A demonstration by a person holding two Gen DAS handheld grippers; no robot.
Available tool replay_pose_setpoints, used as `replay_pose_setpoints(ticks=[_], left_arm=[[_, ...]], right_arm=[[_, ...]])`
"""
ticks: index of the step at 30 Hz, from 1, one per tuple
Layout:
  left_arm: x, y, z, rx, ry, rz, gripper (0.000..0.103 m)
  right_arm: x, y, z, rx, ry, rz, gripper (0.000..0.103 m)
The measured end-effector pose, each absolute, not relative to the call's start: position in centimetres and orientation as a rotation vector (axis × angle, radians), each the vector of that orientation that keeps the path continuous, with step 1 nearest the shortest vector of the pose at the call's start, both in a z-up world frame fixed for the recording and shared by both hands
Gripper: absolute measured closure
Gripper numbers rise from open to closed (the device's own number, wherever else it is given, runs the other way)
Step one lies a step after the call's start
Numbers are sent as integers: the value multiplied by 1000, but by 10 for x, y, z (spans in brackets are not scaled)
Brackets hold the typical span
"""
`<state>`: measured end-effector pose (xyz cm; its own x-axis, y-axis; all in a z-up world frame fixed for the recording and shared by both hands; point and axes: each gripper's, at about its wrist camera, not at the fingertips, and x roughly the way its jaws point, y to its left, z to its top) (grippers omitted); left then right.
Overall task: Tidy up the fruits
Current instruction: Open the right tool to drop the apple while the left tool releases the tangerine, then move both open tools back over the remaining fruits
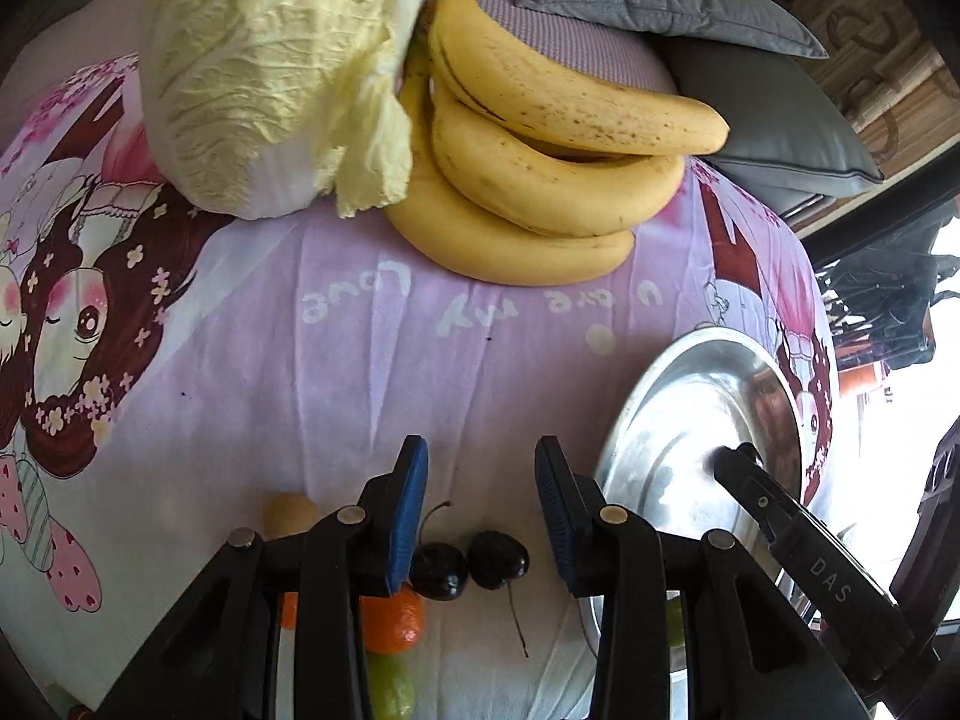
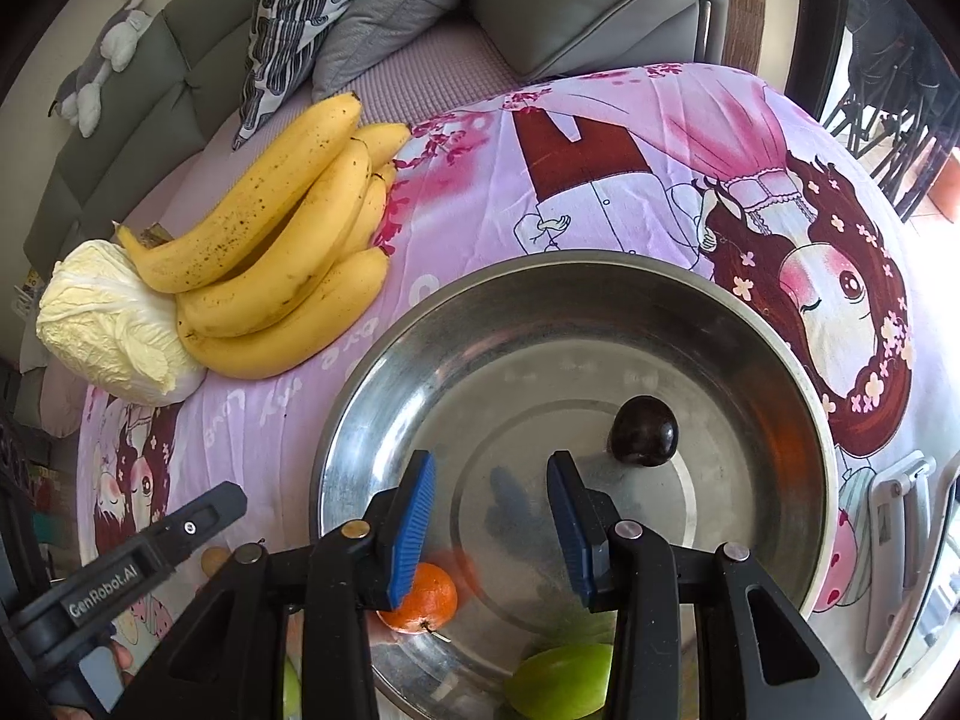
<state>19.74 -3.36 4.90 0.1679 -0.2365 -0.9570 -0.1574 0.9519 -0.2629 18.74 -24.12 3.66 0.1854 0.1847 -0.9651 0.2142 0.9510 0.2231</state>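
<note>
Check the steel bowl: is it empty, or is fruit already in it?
Not empty. The right wrist view shows the steel bowl holding a dark cherry, a small orange and a green fruit.

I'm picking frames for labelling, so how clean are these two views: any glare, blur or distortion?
Left wrist view: strong fisheye bend, blown-out daylight at the right edge, the bananas sharp, the orange fruit behind the jaws soft. Right wrist view: the same curved edges, hazy reflections across the steel bowl, the dark fruit clear.
</note>
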Motion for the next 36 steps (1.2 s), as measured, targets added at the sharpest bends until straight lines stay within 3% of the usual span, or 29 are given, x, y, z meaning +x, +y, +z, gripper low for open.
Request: replay_pose_setpoints(ticks=[9,11,12,13,15,17,27,36], left_arm=[[198,4,48,-391,1401,21,65],[199,4,47,-391,1405,21,65],[199,3,47,-389,1408,19,65],[199,2,47,-386,1412,17,64],[199,-1,45,-371,1421,13,54],[200,-5,42,-356,1428,13,39],[201,-13,33,-278,1434,54,25],[199,-5,30,-271,1427,78,19]], right_arm=[[188,-216,35,285,1415,19,61],[188,-214,35,279,1419,21,58],[188,-213,34,277,1422,21,51],[188,-213,33,279,1426,20,37],[188,-212,32,283,1434,24,26],[188,-212,30,284,1437,28,25],[185,-211,22,274,1463,29,6],[186,-208,19,268,1468,39,1]])
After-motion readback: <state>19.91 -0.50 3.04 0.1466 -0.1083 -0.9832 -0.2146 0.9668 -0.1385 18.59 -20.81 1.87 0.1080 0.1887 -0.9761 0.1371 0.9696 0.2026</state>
